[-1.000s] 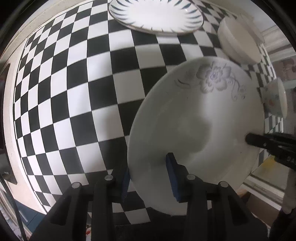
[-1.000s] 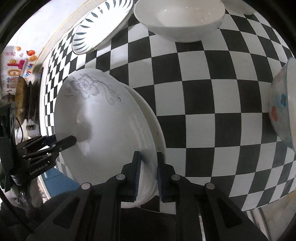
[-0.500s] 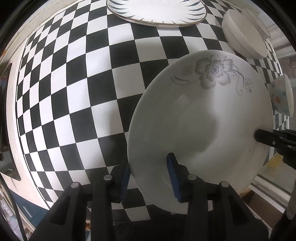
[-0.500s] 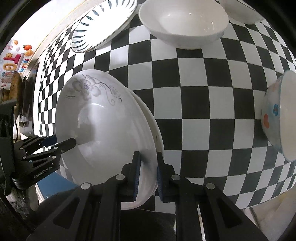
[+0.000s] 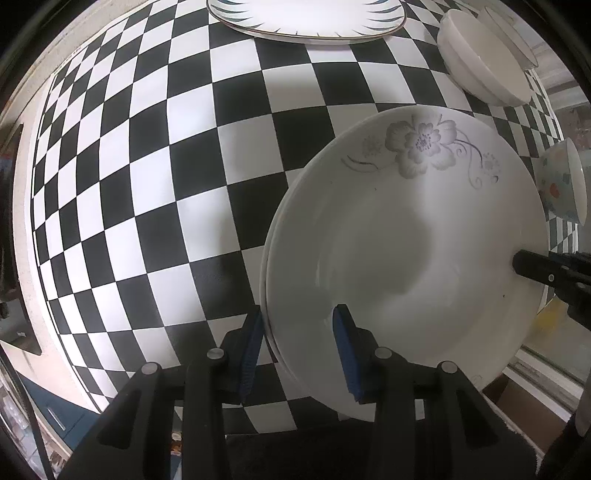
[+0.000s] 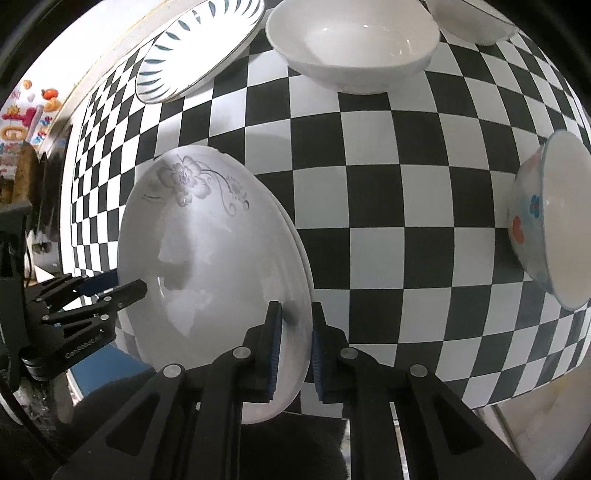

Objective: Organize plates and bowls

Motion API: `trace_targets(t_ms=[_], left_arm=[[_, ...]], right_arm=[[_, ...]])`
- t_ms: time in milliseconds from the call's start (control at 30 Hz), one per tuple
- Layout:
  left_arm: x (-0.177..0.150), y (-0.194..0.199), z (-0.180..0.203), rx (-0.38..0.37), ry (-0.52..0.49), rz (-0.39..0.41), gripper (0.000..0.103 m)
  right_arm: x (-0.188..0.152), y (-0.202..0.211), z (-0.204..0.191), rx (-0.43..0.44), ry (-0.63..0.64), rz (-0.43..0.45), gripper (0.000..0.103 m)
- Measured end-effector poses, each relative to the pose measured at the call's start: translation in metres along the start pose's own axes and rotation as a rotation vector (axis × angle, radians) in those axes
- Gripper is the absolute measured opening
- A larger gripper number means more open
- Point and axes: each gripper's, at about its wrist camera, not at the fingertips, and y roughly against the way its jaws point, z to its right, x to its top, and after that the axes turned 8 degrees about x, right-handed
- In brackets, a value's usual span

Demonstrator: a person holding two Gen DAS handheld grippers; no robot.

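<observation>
Left wrist view has the left gripper (image 5: 297, 347) clamped on the near rim of the flower plate (image 5: 406, 236), right gripper (image 6: 295, 347) pinching the opposite rim. So the plate hangs between both, over the checkered table (image 5: 184, 184), striped plate (image 5: 306, 18) well ahead.

I am counting two flower-printed plates (image 6: 207, 258), stacked one on the other; of the lower one I am seeing only a rim at the stack's edge. I am counting one plate with dark leaf strokes around its border (image 6: 195, 48). I am making out two plain white bowls, one nearer (image 6: 351, 44) and one behind it (image 6: 476, 18), cut off by the frame. I am counting one bowl with coloured flowers on its side (image 6: 546, 221). That is making three plates and three bowls on the checked tabletop (image 6: 388, 184).
</observation>
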Motion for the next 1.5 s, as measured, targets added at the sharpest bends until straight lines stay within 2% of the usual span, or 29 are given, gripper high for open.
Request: trace_targets(t_ms=[133,167,367,500,600,633,700,733,800,933,1133,1300,1500], left_arm=[[-0.001,0.005,0.002,-0.008,0.009,-0.003,0.036],[-0.001,0.006,-0.001,-0.009,0.013,-0.002,0.036],[-0.005,0.023,-0.009,0.003,0.037,0.041,0.036],[-0.005,0.046,-0.018,0.002,0.068,0.116,0.036],[0.005,0.073,-0.025,-0.004,0.097,0.196,0.036],[0.008,0.078,-0.028,-0.007,0.103,0.211,0.036],[0.022,0.092,-0.034,-0.02,0.123,0.247,0.04],[0.03,0.098,-0.038,-0.022,0.135,0.259,0.04],[0.044,0.1,-0.05,-0.026,0.16,0.275,0.04],[0.085,0.105,-0.071,-0.033,0.209,0.283,0.04],[0.149,0.078,-0.094,-0.088,0.243,0.216,0.04],[0.193,0.053,-0.096,-0.114,0.242,0.162,0.04],[0.234,0.024,-0.092,-0.118,0.21,0.09,0.04]], right_arm=[[0.002,-0.009,-0.004,-0.058,-0.001,-0.031,0.016],[0.001,-0.011,-0.004,-0.037,-0.011,-0.035,0.017],[-0.001,-0.007,-0.006,-0.042,-0.024,-0.032,0.017],[0.002,0.005,-0.014,-0.08,0.006,-0.021,0.017],[0.01,0.016,-0.029,-0.048,0.033,-0.001,0.018],[0.014,0.022,-0.036,-0.038,0.051,0.007,0.02],[0.023,0.035,-0.045,-0.013,0.065,0.047,0.033],[0.028,0.041,-0.049,0.004,0.07,0.067,0.049],[0.044,0.055,-0.057,0.05,0.072,0.113,0.066],[0.088,0.078,-0.075,0.035,0.108,0.179,0.066],[0.17,0.078,-0.075,0.0,0.093,0.211,0.066],[0.248,0.044,-0.06,0.0,0.037,0.144,0.064],[0.292,0.003,-0.056,0.006,0.025,0.061,0.057]])
